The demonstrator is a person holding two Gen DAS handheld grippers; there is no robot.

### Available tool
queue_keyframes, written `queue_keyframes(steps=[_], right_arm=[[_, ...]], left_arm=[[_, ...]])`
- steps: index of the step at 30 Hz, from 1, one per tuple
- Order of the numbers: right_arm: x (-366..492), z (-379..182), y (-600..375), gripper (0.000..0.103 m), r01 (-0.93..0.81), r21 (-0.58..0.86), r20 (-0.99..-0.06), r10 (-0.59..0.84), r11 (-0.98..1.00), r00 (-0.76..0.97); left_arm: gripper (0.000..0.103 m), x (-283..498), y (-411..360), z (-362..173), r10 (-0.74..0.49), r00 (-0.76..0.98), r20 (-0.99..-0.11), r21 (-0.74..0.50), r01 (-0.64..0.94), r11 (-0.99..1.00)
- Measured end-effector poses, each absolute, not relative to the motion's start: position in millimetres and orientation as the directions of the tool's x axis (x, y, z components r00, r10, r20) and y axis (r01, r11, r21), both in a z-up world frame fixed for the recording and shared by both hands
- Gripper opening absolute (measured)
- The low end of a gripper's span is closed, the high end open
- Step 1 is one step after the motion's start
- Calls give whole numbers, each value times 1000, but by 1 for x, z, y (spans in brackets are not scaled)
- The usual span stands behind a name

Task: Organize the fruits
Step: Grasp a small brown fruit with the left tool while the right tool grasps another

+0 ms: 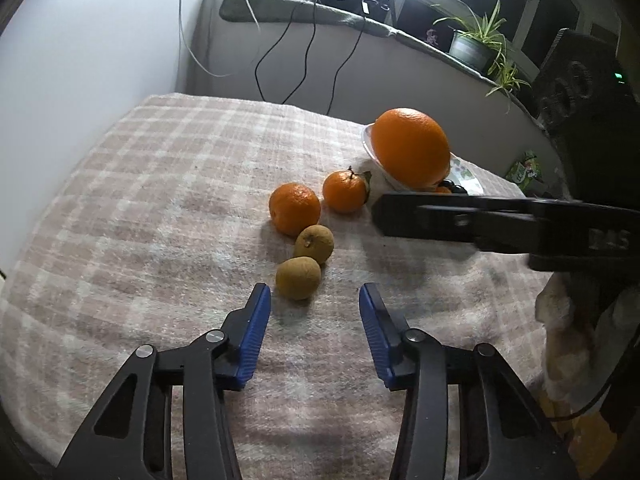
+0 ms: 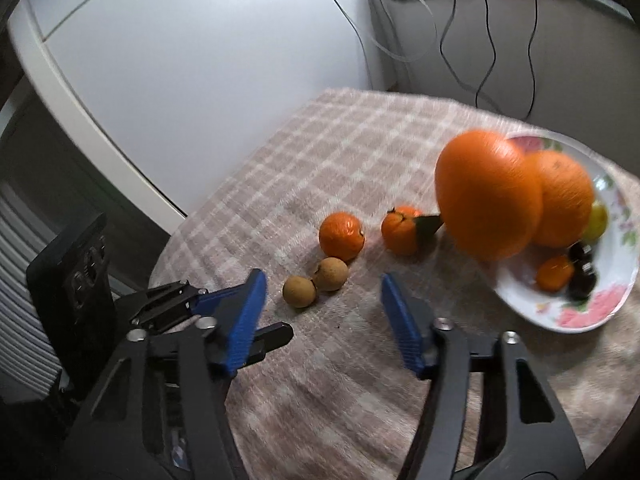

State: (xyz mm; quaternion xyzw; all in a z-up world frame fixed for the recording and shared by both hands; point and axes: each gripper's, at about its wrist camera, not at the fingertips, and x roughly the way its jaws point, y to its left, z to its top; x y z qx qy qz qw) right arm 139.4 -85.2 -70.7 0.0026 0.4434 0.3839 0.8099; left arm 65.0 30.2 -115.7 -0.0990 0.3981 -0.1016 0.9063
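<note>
Two brown longans, two small mandarins on plaid cloth; both tongs released, empty.

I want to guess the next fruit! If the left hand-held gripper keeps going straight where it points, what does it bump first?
Probably the nearer brown fruit: it lies just ahead of the open left hand-held gripper, slightly left of centre. Depth is hard to judge, so one finger might touch it first.
</note>
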Motion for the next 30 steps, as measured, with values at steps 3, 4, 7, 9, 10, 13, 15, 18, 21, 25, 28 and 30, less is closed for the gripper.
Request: queue_keyframes(steps=[3,4,7,9,10,13,15,18,21,25,28,30], right_arm=[[150,-82,-80,52,-591,392,-722,634,705,277],[152,-85,-78,51,-585,401,-724,635,705,270],[158,-89,-71,48,-579,411,-727,637,704,257],[161,-90,-67,46,-579,415,-729,637,702,250],[162,-91,-66,45,-579,416,-731,637,701,245],[166,-93,-61,44,-576,410,-741,627,707,241],[168,-96,-59,44,-574,409,-747,622,709,236],[171,-101,-56,43,-568,407,-758,611,716,227],[173,-107,-55,42,-560,415,-764,609,716,213],[173,-111,-53,35,-564,412,-771,603,716,202],[171,-114,-50,28,-572,395,-782,590,719,201],[172,-114,-49,27,-572,386,-786,582,724,207]], left_arm=[[42,69,32,-118,-259,663,-702,-258,101,961],[42,70,33,-118,-257,663,-703,-257,100,961],[38,76,36,-122,-259,660,-705,-260,99,960],[37,79,36,-124,-259,656,-709,-258,101,961],[37,80,36,-126,-260,654,-711,-258,102,961],[36,82,34,-128,-263,648,-715,-258,106,960],[36,83,33,-130,-263,645,-717,-258,105,960],[36,85,33,-132,-263,644,-719,-260,101,960],[33,86,33,-132,-259,644,-720,-258,98,961],[30,88,33,-134,-255,643,-722,-255,96,962],[27,88,32,-134,-256,644,-721,-254,98,962],[25,88,33,-133,-260,646,-718,-256,102,961]])
